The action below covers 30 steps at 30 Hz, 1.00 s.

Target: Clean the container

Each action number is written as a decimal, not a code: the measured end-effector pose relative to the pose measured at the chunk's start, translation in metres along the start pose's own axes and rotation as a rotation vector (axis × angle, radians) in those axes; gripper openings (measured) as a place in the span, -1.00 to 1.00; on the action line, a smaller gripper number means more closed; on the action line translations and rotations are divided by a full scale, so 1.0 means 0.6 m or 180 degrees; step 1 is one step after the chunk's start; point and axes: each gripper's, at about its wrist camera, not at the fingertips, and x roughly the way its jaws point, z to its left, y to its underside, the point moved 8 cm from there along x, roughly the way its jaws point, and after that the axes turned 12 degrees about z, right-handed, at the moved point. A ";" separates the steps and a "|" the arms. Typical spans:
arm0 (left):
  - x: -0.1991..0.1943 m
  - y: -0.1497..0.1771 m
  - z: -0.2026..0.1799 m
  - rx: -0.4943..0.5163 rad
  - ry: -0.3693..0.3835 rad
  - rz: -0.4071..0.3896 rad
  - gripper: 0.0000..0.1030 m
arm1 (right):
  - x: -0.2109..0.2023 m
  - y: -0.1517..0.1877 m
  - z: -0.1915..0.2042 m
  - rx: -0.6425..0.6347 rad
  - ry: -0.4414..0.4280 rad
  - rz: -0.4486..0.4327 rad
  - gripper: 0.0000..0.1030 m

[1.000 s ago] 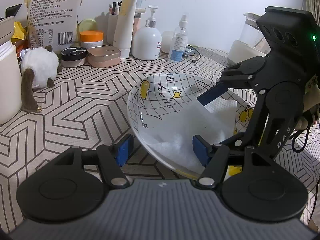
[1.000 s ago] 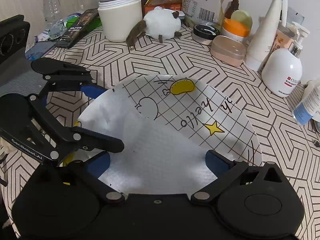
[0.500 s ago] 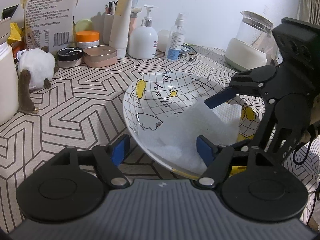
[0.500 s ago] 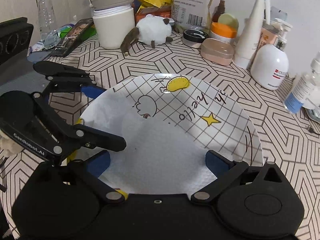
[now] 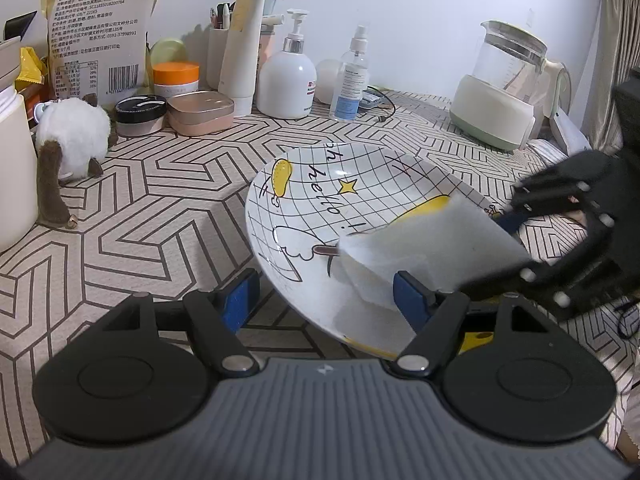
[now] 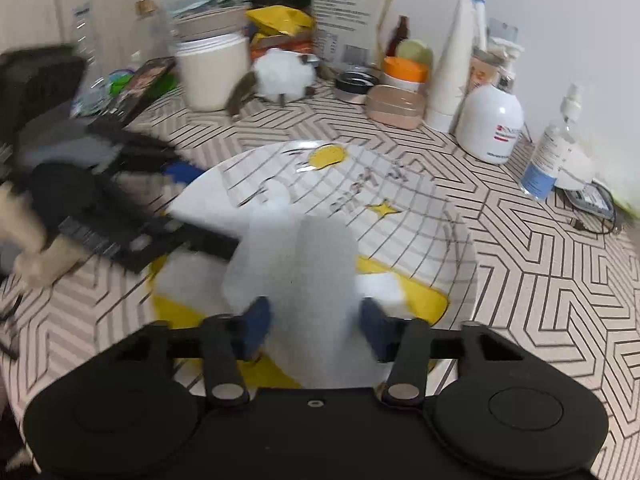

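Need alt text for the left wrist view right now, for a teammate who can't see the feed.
The left claw straddles the near rim of a tilted, cartoon-printed bowl, while the right claw, whose jaws have just been closing, holds a white paper towel inside it. Toiletry bottles and a glass kettle line the wall behind.

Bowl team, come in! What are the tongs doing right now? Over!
Left tongs gripping the bowl rim, tilted up. Right tongs just closing on the white tissue inside. Nothing in the way.
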 end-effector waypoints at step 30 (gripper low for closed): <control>-0.004 0.001 0.000 -0.0034 -0.0016 -0.0046 0.00 | -0.002 0.000 0.044 -0.0197 -0.0002 -0.0345 -0.44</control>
